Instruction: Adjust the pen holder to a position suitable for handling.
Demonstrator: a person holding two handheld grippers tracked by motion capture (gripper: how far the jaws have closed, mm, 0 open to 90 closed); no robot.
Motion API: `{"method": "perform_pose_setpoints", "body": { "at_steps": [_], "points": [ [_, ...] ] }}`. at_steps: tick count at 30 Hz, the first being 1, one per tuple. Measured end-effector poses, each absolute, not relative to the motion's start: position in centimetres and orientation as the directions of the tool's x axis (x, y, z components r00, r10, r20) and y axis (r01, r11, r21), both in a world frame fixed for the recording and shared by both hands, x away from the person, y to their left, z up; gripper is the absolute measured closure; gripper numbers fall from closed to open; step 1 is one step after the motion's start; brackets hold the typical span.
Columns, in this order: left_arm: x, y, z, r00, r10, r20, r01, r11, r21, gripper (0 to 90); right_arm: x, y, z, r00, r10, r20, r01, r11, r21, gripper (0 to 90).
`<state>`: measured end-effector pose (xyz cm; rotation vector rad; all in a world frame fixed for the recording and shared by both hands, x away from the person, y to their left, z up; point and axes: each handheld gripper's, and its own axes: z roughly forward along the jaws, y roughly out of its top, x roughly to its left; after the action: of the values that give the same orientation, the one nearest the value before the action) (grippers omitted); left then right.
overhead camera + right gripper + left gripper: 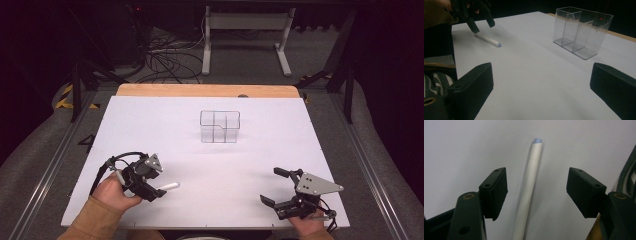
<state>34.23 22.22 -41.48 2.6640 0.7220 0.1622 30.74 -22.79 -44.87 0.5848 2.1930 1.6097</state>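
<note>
A: Pen [530, 187] first, but start wide: where does it sit on the table [210, 210]?

B: On the white sheet at the near left, well apart from the clear bin [220, 126], which stands upright past the middle. The bin has 3 open compartments, as far as I can tell.

A: Which hand is nearer?

B: The left gripper [149, 192], by far. It is right over the pen. The right gripper [274, 186] hangs at the near right, well apart, jaws spread wide and empty.

A: And the left jaws?

B: Spread, 1 on each side of the pen, neither pad touching it. In the left gripper view the pen runs straight away between them, a little closer to the left pad [499, 192].

A: Its long axis?

B: Along the gripper's line of sight, so the pads face its long sides. In the high view its free end points right, toward the table's middle. I judge closing would catch it across its width.

A: Room to move?

B: Plenty. Bare sheet lies between pen and bin, and the near edge is close behind the hand [112, 192].
</note>
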Motion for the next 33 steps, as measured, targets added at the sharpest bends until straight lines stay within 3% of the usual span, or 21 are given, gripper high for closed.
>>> {"method": "perform_pose_setpoints", "body": {
  "at_steps": [16,33],
  "points": [
    [34.6,21.7,-42.7,0.904,0.426,0.038,0.395,-0.866,0.307,51.9,30.8,-22.8,-44.9,-0.852,0.522,-0.041,0.120,0.270,0.955,5.5],
    [35.5,21.2,-43.7,0.914,0.402,0.052,0.383,-0.898,0.214,71.1,30.9,-22.8,-45.0,-0.854,0.518,-0.040,0.122,0.275,0.954,5.5]
  ]
}}
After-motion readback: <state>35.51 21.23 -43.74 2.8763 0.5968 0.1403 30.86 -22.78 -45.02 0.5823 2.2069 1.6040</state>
